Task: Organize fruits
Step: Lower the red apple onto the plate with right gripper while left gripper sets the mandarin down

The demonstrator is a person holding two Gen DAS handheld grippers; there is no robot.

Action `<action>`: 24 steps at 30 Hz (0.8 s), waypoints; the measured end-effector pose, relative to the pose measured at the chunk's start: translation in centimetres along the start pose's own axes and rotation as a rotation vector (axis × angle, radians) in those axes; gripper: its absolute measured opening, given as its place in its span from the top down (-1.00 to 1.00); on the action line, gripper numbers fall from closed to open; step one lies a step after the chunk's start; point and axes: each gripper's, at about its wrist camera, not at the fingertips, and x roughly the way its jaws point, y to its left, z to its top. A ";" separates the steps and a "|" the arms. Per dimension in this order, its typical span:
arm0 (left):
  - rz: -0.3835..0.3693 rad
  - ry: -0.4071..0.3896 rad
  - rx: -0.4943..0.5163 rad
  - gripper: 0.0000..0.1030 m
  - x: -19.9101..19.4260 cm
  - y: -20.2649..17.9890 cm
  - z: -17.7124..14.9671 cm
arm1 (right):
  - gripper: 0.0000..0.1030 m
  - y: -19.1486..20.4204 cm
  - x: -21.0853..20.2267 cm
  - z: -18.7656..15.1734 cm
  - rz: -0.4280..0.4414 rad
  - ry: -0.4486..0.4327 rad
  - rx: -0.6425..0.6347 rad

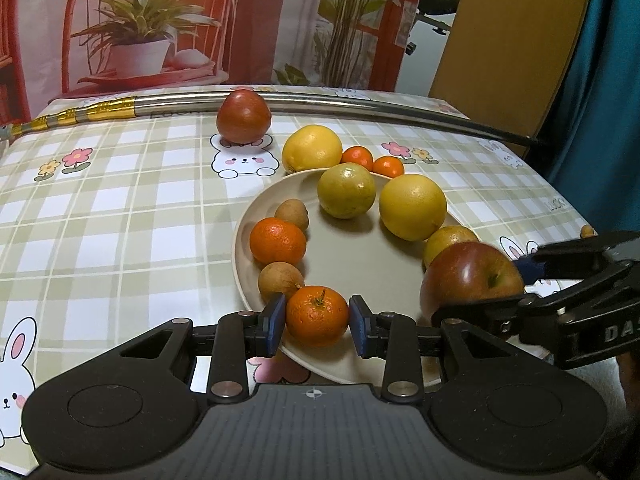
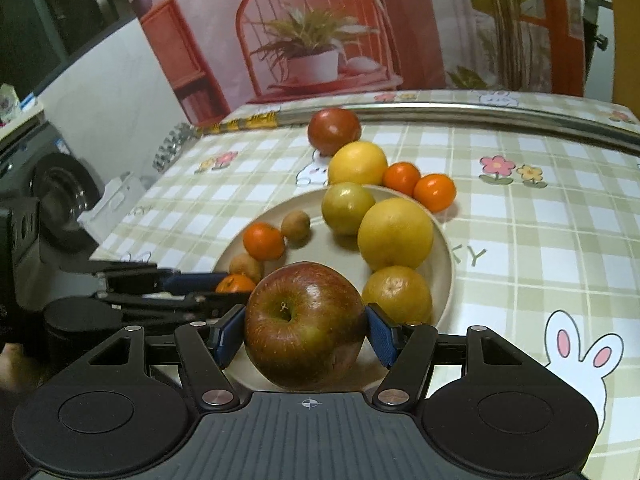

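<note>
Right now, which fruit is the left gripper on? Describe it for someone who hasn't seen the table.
Find the beige plate on the checked tablecloth. On its near rim, the left gripper clamps a small mandarin. Unlike the other mandarins, its short green stem faces up.

Lighting: even, moderately bright, from overhead. Shadows: soft, short, beneath fruit on the plate. Glare: small highlights on the apple. Distortion: strong fisheye bending at edges. Corners dim.

Beige plate, red-green apple, green-checked bunny tablecloth.
</note>
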 end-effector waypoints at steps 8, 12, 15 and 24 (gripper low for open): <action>0.003 -0.004 -0.003 0.28 0.0 -0.1 -0.1 | -0.16 -0.6 0.8 -0.2 0.015 0.040 0.039; 0.002 -0.007 -0.007 0.28 -0.1 0.0 -0.1 | -0.16 -0.6 1.1 -0.2 0.004 0.046 0.025; 0.000 -0.009 -0.008 0.28 -0.1 0.0 -0.1 | -0.16 -0.8 1.5 -0.2 -0.019 0.047 0.018; -0.006 -0.012 -0.016 0.28 -0.1 0.1 -0.1 | -0.16 -1.2 1.7 -0.4 -0.108 0.016 -0.006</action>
